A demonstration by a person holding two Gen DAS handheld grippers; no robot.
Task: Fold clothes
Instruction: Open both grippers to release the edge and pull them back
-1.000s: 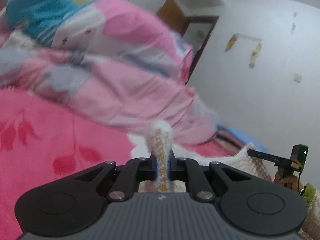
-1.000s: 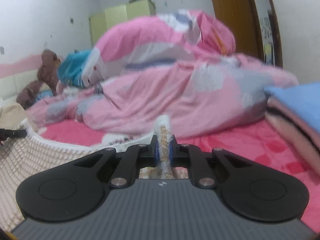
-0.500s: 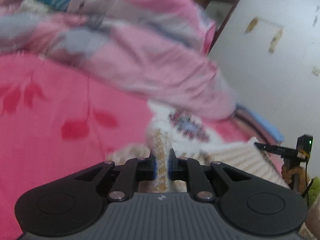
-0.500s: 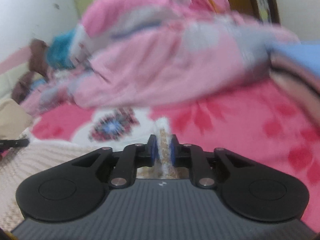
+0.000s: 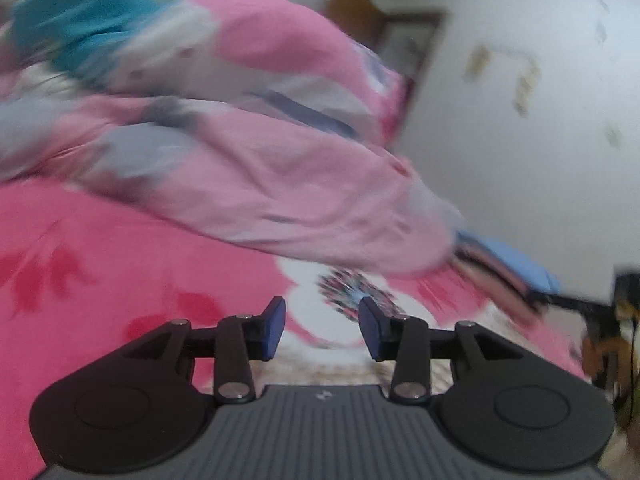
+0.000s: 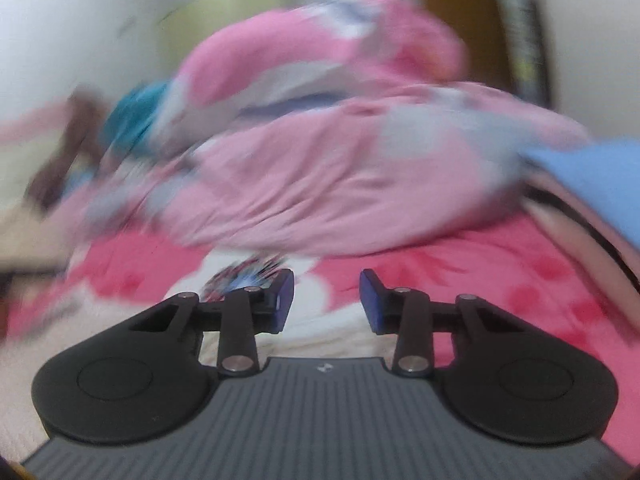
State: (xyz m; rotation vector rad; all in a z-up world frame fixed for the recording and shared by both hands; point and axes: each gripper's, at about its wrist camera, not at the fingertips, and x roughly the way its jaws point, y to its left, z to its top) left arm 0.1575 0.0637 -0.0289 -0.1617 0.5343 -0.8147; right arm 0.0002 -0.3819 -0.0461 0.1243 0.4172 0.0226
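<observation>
A cream knitted garment lies on the pink bed sheet just below my left gripper. That gripper's jaws are opening, with nothing between the blue pads. In the right wrist view the same cream garment lies under my right gripper. Its jaws are opening too, and nothing is between them. The other gripper shows blurred at the right edge of the left wrist view. Both views are motion-blurred.
A heaped pink and grey quilt fills the back of the bed, with a teal cloth on top. Folded clothes topped in blue are stacked at the right. White wall and a brown door stand behind.
Both grippers, shut on the cream garment's edge a second ago, have opened and let it drop onto the bed. Both views tilted down and back up.
</observation>
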